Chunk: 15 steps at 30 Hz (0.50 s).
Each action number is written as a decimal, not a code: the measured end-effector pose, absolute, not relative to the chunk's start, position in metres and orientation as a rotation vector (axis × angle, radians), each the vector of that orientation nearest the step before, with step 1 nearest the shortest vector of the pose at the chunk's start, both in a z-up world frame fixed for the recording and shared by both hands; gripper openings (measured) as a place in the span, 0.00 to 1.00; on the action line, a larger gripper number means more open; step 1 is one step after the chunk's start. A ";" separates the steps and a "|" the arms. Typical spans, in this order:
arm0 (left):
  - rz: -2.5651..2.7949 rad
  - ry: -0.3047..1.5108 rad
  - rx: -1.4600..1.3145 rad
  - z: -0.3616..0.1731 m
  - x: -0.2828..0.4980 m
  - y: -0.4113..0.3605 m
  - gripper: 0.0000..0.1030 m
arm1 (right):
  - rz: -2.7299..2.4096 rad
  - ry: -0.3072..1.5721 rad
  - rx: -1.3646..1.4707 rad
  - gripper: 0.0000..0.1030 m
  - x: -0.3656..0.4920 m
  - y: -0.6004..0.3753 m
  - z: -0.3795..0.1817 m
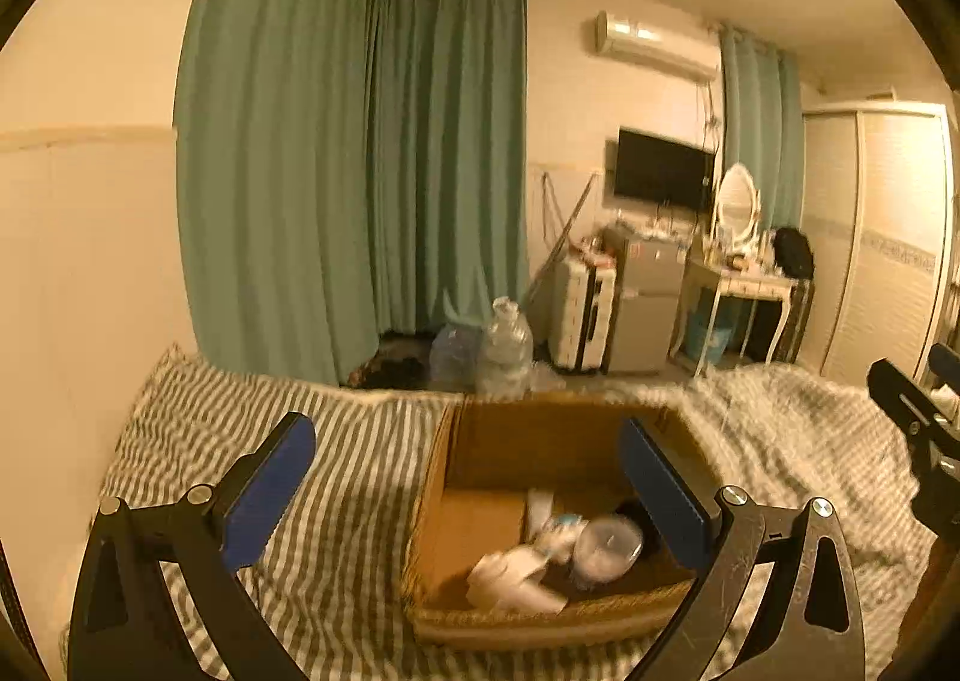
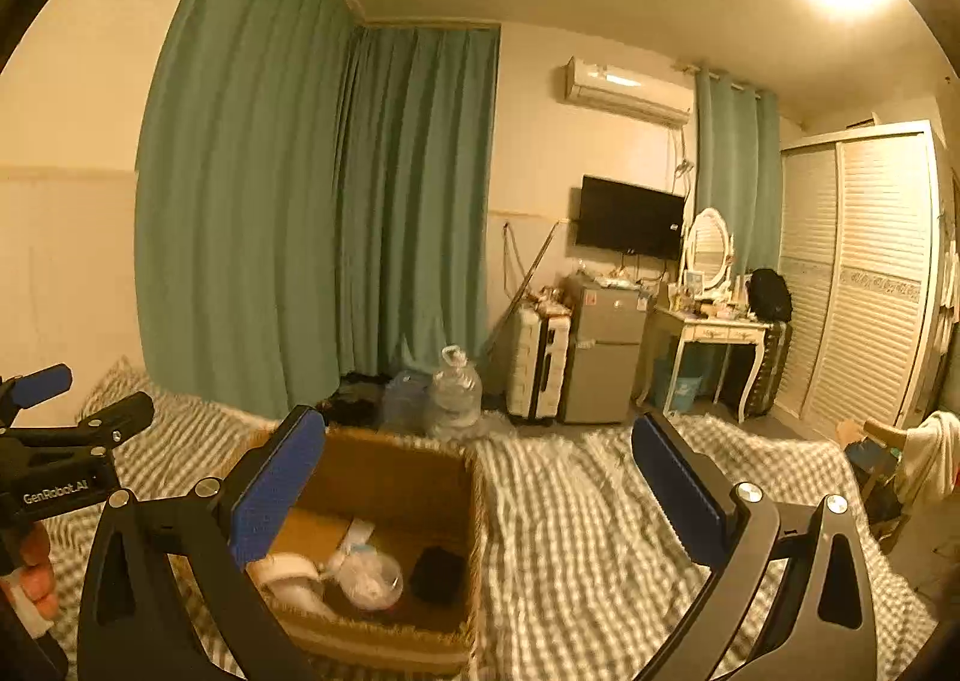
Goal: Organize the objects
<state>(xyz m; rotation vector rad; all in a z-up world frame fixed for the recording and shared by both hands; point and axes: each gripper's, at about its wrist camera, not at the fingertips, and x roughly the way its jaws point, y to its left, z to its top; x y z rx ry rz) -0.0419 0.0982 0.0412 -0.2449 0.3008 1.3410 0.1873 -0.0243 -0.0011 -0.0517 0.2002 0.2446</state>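
Observation:
A brown woven basket (image 1: pixel 540 627) sits on the striped bed. It holds a clear round container (image 1: pixel 606 549), white items (image 1: pixel 516 579) and a dark object (image 2: pixel 437 573). The basket also shows in the right wrist view (image 2: pixel 384 636), with the clear container (image 2: pixel 372 579) and a white item (image 2: pixel 288 570) inside. My left gripper (image 1: pixel 468 495) is open and empty, above the basket's left side. My right gripper (image 2: pixel 480 489) is open and empty, above the basket's right rim and the bed. The left gripper shows at the left edge of the right wrist view (image 2: pixel 72 441).
The striped bedding (image 2: pixel 600 531) spreads around the basket. Beyond the bed's foot stand water jugs (image 1: pixel 504 345), a suitcase (image 1: pixel 582 315), a small fridge (image 1: pixel 648 309), a dressing table with mirror (image 1: pixel 744 273) and a wardrobe (image 2: pixel 864 285). Green curtains (image 1: pixel 360 171) hang at the left.

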 end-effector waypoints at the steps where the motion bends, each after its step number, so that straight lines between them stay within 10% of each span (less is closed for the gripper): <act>1: 1.352 0.316 -0.243 0.033 -0.043 0.098 1.00 | 0.264 0.212 -0.047 1.00 0.186 -0.022 -0.011; 15: 1.415 0.372 -0.177 0.007 -0.045 0.065 1.00 | 0.259 0.362 0.030 1.00 0.184 -0.036 -0.067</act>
